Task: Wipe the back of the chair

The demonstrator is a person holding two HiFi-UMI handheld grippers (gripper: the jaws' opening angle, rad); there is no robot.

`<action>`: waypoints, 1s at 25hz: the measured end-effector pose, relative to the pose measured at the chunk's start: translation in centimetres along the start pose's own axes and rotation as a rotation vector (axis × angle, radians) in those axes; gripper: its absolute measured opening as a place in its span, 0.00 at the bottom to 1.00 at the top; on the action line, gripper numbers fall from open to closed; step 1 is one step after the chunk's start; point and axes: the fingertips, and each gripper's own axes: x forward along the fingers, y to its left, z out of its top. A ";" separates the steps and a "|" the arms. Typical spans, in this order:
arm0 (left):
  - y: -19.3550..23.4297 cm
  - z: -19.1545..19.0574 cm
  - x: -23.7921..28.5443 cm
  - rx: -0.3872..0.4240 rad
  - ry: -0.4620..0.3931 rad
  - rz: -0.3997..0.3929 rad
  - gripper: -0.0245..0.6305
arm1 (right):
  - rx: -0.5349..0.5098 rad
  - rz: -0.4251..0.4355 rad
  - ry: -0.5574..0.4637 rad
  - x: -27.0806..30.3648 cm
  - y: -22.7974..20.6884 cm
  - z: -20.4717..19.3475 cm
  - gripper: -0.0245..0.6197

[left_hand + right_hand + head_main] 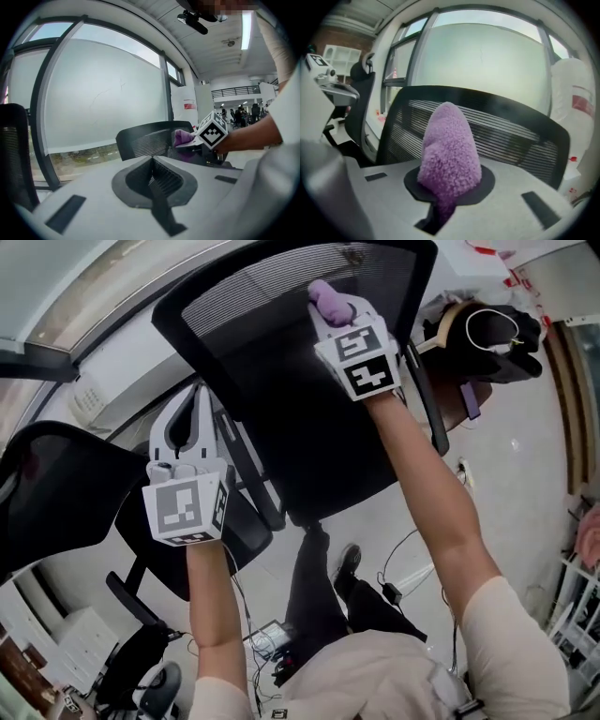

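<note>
**Item 1. Second chair (56,484).** Black mesh, far left of the head view, just beside the left gripper. It limits room on that side.

**Item 2. Left gripper (199,395).** Jaws pressed together, nothing between them. It is held low, left of the work and apart from the chair being wiped. It looks free to steady the frame if the chair swivels.

**Item 3. Chair back (272,362).** The task's thing: black frame around ribbed mesh, tilted toward the person and filling the upper centre of the head view. The seat sits below it and the person's legs under that. The top rim and both side rails are the bounding edges.

**Item 4. Right gripper (336,317).** Jaws pinching a purple cloth (327,296), which stands out beyond the tips as a fluffy bundle. The cloth sits at the upper part of the mesh, near the top rim. Whether it actually presses the mesh cannot be told.
- Step in hand, as judged: wiping near the top.
- To do it well: keep the cloth ahead of the jaws so only fabric meets the mesh. Work in overlapping passes along the ribs from rail to rail, then move downward. Use light pressure, since mesh gives and the chair may roll.

**Item 5. Right surround.** An armrest (427,399) and a bag (497,329) lie close by, with cables (398,587) on the floor. Open mesh remains below and to the left of the cloth.
</note>
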 end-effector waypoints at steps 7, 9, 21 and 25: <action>2.8 -1.2 -3.5 -0.002 0.024 0.078 0.05 | -0.132 0.291 -0.055 3.6 17.8 4.0 0.08; 3.5 -1.5 -4.1 -0.006 0.027 0.092 0.05 | -0.123 0.295 -0.060 3.8 18.3 4.0 0.08; -2.3 -1.5 0.5 0.005 0.030 -0.030 0.05 | -0.052 0.062 0.058 1.9 2.1 -4.8 0.08; -5.2 -1.3 2.5 0.007 0.030 -0.091 0.05 | 0.121 -0.180 0.143 -1.4 -11.5 -10.9 0.08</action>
